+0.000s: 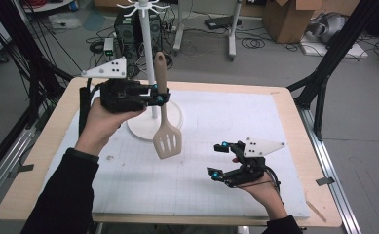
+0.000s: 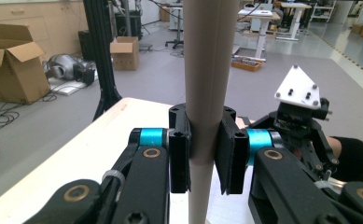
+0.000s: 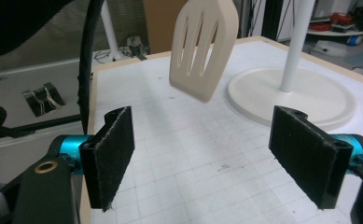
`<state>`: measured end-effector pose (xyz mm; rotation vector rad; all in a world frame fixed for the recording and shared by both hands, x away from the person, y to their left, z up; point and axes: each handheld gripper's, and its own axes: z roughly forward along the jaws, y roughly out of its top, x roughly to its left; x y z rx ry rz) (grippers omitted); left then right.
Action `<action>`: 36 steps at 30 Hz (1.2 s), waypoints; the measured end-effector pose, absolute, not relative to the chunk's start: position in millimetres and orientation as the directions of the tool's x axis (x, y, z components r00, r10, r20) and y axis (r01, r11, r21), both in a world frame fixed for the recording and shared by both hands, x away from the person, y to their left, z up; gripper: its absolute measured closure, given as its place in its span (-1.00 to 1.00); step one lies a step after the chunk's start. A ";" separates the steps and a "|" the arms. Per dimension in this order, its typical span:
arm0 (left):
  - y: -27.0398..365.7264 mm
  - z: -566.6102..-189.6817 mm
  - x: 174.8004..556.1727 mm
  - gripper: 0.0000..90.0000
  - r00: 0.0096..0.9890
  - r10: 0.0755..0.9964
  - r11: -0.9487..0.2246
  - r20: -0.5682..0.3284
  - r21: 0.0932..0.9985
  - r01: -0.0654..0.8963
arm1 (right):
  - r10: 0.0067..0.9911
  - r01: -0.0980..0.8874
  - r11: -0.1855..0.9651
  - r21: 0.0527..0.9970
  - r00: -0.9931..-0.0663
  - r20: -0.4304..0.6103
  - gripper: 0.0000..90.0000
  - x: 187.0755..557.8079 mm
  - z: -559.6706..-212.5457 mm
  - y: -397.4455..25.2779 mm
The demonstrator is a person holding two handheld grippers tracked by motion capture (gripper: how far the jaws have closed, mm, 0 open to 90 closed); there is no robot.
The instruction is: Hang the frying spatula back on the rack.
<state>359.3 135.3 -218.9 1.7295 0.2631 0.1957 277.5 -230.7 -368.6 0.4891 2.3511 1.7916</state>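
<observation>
Room: grey floor with cables, cardboard boxes point(image 1: 287, 17) and black frame legs around the table.
Table point(image 1: 46, 141): light wood, with a white grid mat point(image 1: 216, 126) on top.
Stand point(image 1: 148, 58): white pole on a round white base, at the back of the mat, with hooks on top.
Spatula point(image 1: 165, 117): tan, with slots, held up in the air, handle up and blade down, just in front of the stand. It looks clear of the mat, but that is hard to tell.
Left gripper point(image 1: 157, 95): raised high, its jaws are clamped on the spatula handle.
Right gripper point(image 1: 219, 160): low over the mat near the front right, jaws wide apart with nothing between them, pointing at the spatula blade.
</observation>
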 end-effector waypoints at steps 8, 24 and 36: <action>147.0 -197.2 378.8 0.71 0.956 0.294 -0.176 0.008 0.983 0.046 | 0.352 0.177 0.219 0.960 -0.932 0.091 -0.55 279.4 -368.0 -240.4; 164.2 -196.0 425.1 0.71 0.933 0.357 -0.167 -0.044 0.980 0.110 | 0.371 0.177 0.201 0.963 -0.924 0.093 -0.56 279.1 -366.5 -251.8; 168.2 -198.6 439.4 0.71 0.929 0.365 -0.142 -0.065 0.982 0.125 | 0.379 0.187 0.202 0.961 -0.920 0.100 -0.56 278.4 -369.2 -254.2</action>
